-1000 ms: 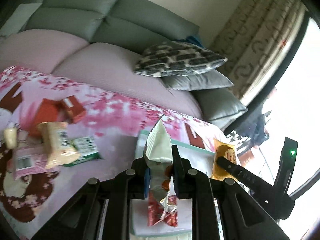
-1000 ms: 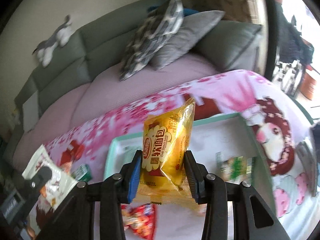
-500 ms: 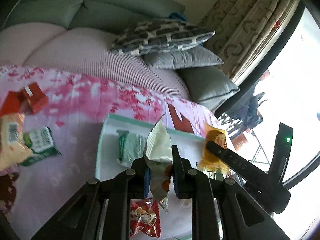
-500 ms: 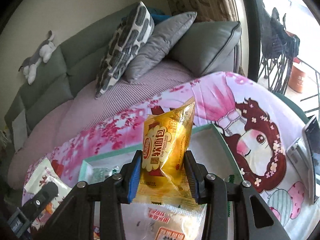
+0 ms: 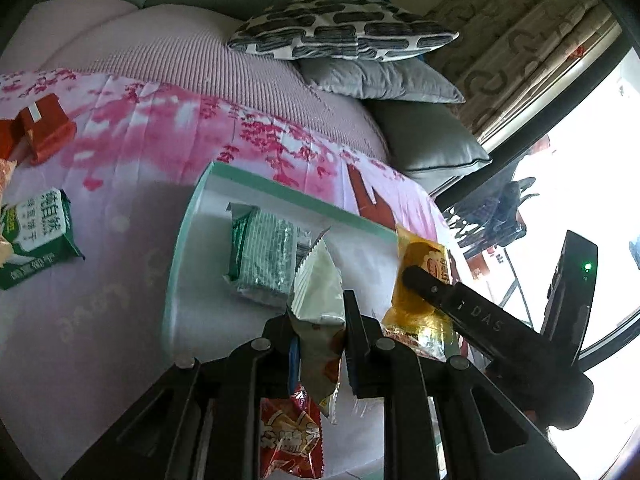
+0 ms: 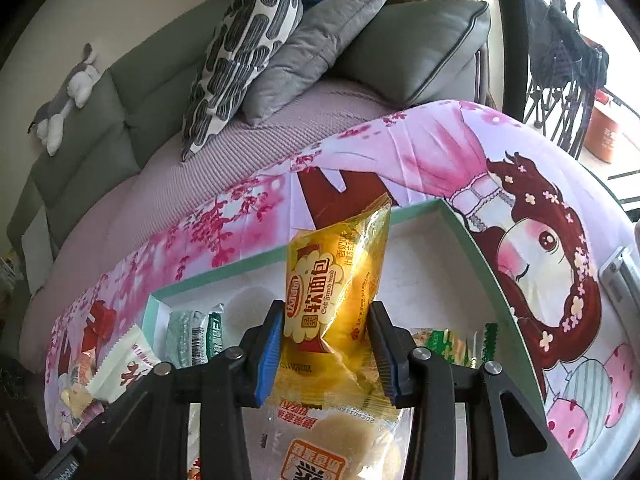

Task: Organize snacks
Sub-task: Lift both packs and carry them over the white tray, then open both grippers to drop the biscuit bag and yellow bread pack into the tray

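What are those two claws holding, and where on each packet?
Left gripper: white snack packet, pinched mid-body. Right gripper: yellow bread packet, clamped across its lower half.

The yellow bread packet (image 6: 334, 300), centre of the right wrist view, reads "软面包" and "Soft French bread". At the left edge of the left wrist view, a green biscuit packet (image 5: 34, 236) reads "纯自然". The other gripper's black finger (image 5: 472, 312), lower right, bears "DAS".
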`<act>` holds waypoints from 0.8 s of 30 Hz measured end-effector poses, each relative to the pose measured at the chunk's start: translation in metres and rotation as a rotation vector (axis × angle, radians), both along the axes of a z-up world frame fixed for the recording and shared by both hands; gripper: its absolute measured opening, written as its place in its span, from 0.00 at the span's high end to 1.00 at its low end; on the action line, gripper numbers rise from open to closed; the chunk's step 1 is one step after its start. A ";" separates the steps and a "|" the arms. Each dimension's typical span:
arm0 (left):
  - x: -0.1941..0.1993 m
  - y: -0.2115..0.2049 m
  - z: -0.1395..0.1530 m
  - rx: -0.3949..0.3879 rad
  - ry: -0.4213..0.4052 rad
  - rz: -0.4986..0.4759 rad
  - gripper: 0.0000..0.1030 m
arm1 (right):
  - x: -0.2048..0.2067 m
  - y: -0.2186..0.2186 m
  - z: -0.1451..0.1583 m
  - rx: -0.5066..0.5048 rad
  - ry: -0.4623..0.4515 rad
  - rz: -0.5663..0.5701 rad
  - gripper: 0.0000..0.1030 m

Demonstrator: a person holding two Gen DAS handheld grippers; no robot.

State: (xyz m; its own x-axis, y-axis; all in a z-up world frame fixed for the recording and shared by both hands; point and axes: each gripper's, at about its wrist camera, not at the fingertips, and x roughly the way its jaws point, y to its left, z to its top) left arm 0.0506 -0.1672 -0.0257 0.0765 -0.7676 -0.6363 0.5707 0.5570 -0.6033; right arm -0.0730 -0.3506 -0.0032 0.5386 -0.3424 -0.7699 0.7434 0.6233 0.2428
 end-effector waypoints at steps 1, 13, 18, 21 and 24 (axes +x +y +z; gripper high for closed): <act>0.001 -0.001 -0.001 0.003 0.005 0.000 0.82 | 0.001 0.000 -0.001 0.003 0.004 0.003 0.57; 0.000 -0.005 -0.006 0.088 -0.010 0.004 0.76 | 0.007 0.006 0.001 -0.016 0.069 0.022 0.35; 0.005 0.002 0.002 0.113 -0.032 0.029 0.53 | 0.007 0.008 0.001 -0.012 0.114 0.024 0.24; 0.007 0.005 0.008 0.123 -0.048 0.041 0.44 | 0.008 0.010 0.003 -0.020 0.134 0.027 0.20; 0.008 0.008 0.016 0.141 -0.070 0.053 0.39 | 0.007 0.013 0.006 -0.028 0.142 0.032 0.16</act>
State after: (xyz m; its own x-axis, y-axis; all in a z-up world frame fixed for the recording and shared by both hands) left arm 0.0590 -0.1594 -0.0099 0.1626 -0.6648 -0.7291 0.5765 0.6637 -0.4766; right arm -0.0656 -0.3374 0.0029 0.4361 -0.3491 -0.8294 0.7484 0.6525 0.1189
